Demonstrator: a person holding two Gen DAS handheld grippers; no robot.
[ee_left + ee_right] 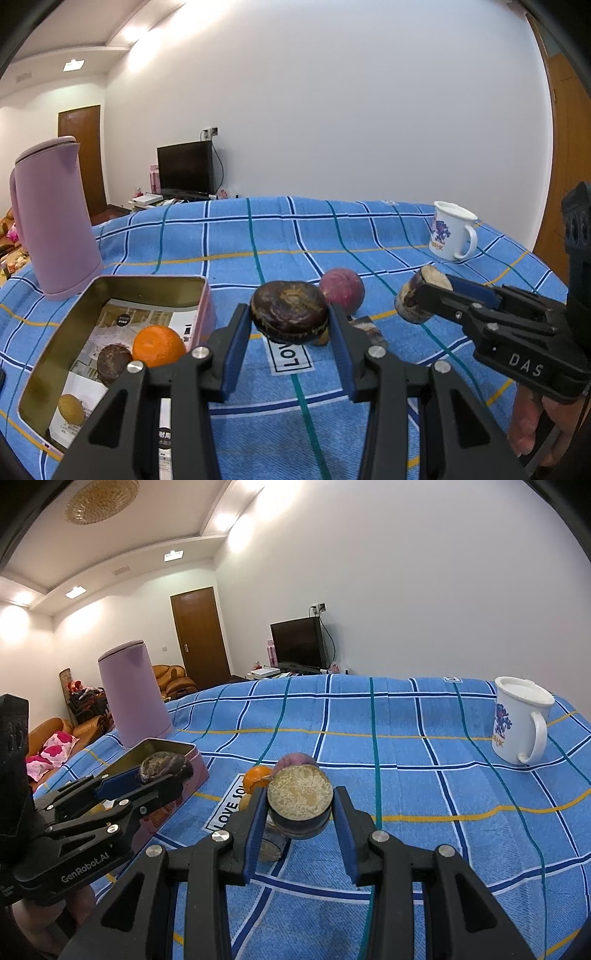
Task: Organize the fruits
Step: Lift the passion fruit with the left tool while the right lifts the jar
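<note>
Item: dark brown fruit point(289, 311), pinched in left gripper point(289, 325) jaws, lifted at 3 o'clock of tin point(147, 282).
Item: cut cylinder piece point(300, 800), clamped by right gripper point(300, 812).
Risk: rounded skin slips; grippers collide near tin.

Checked cloth point(369, 236) with tin point(199, 295), mug point(448, 232), kettle point(55, 221).

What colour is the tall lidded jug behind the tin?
Pale lilac-pink all over; the left wrist view shows it best.
</note>
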